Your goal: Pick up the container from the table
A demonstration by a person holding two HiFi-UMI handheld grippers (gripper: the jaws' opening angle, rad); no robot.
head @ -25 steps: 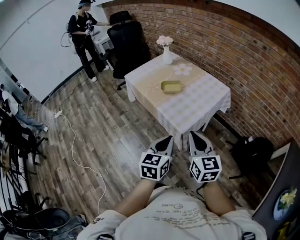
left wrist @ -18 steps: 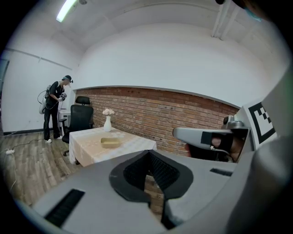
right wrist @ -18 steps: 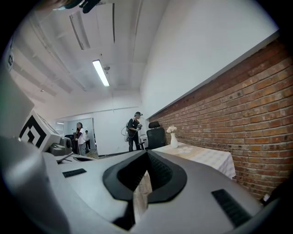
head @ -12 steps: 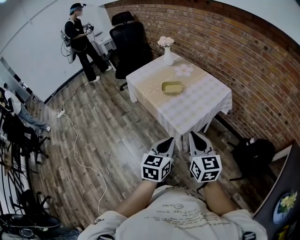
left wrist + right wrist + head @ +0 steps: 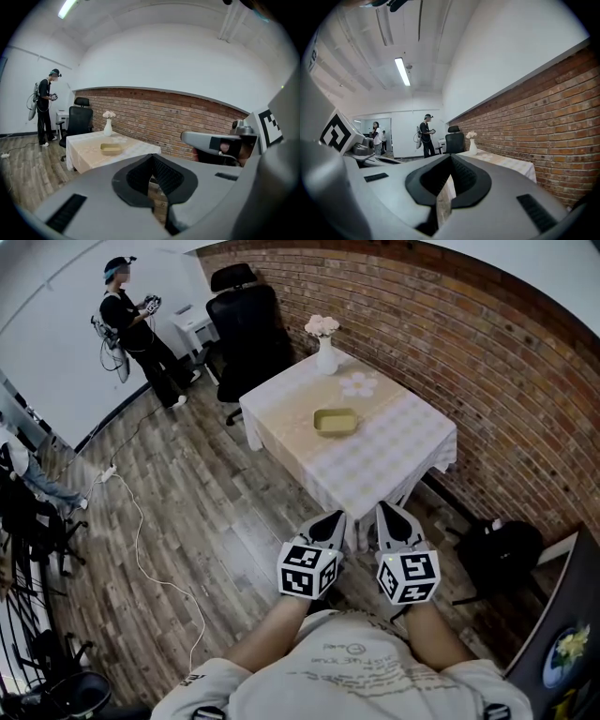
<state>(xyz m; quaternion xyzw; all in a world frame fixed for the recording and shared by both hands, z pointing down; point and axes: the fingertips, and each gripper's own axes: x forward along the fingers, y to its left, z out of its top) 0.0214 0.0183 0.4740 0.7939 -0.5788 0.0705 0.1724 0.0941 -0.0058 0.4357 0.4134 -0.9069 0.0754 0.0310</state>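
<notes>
Well ahead of closed left tool (image 5: 334,519) and closed right tool (image 5: 386,512) sits the container (image 5: 336,421).

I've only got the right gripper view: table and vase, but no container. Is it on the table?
Observer: Yes. The head view shows the container lying near the middle of the table.
Operator: Anything near it?
Observer: A flower shape lies on the cloth beyond it, toward the vase, apart from both.
Operator: And the left gripper?
Observer: The left gripper has its jaws together with nothing between them, short of the table.
</notes>
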